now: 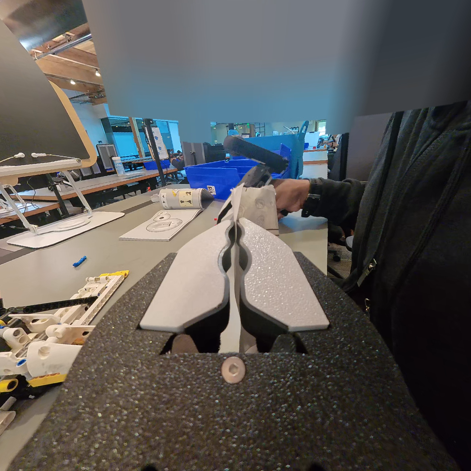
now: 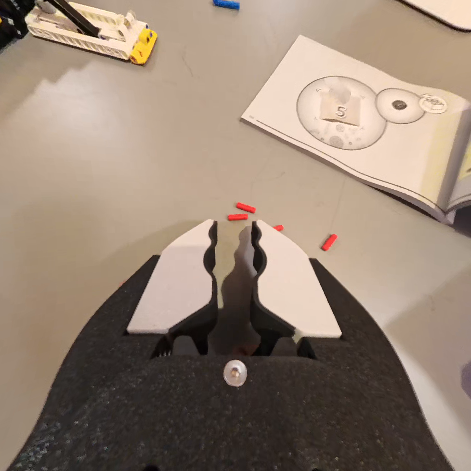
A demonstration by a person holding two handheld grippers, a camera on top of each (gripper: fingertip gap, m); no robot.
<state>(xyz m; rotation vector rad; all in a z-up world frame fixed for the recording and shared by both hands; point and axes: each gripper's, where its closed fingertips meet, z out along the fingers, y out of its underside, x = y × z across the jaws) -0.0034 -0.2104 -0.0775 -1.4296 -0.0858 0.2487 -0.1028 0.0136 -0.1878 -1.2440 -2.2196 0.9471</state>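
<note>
a: item one, the left gripper (image 1: 235, 224)?

b: centre of the left wrist view. jaws closed on a white paper bag (image 1: 257, 206), torn along its top edge. the paper ran down between both pads and rose just above the tips, pale printed marks on its right face.

a: what stood behind the bag?

b: a person's hand (image 1: 290, 196), centre right, on a dark handle with a black roller-shaped part above it. whether that tool touched the bag, cannot tell. blue bins (image 1: 211, 175) further back, centre of frame.

a: item two, the right gripper (image 2: 234, 224)?

b: centre of the right wrist view, pointed down at the grey table (image 2: 102, 165). jaws stood apart, bare table between the pads, nothing gripped.

a: nearest things?

b: four small red pins. two lay just beyond the fingertips, one (image 2: 237, 217) nearest the gap, another (image 2: 246, 207) just above it. a third (image 2: 278, 227) was half hidden behind the right finger. a fourth (image 2: 329, 242) lay apart, right of centre. none touched the pads.

a: remainder?

b: open instruction booklet (image 2: 356, 127), upper right of the right wrist view; same booklet left of centre in the left view, pages curled over. white and yellow brick model (image 2: 96, 33), upper left, with a black beam across it. a blue pin (image 2: 226, 3) at the top edge. a white stand (image 1: 66, 221) at the left of the left wrist view.
</note>
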